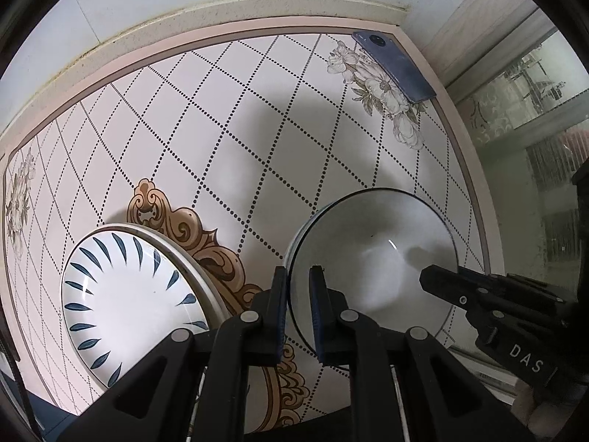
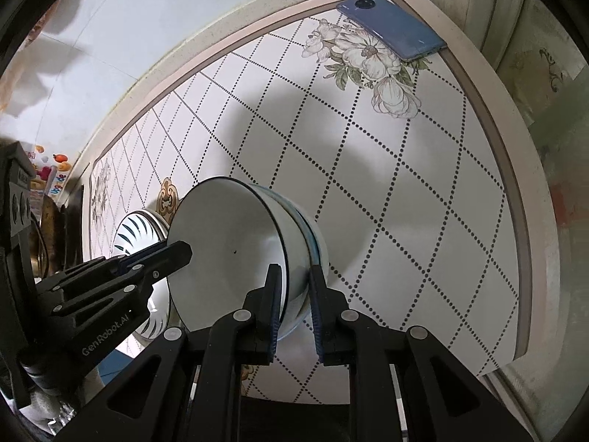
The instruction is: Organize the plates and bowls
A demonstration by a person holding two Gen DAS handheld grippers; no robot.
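Both grippers grip one bowl by its rim, from opposite sides. In the left wrist view the left gripper has its fingers nearly closed on the rim at the bowl's 8 o'clock edge, one finger outside the wall and one inside. In the right wrist view the right gripper pinches the rim at about 5 o'clock in the same way, fingers narrowly parted by the wall's thickness.

The bowl is glazed white ceramic, deep and round with a thin dark rim line and a blue band on its outside; it appears tilted, mouth toward the left gripper, and whether its base touches the table I cannot tell.

The plate, shallow, white with dark blue leaf strokes round the rim, lies at the bowl's 9 o'clock, nearer the left gripper. Judging by the task, the bowl likely travels that way. A phone lies at the table's far corner, about 1 o'clock.
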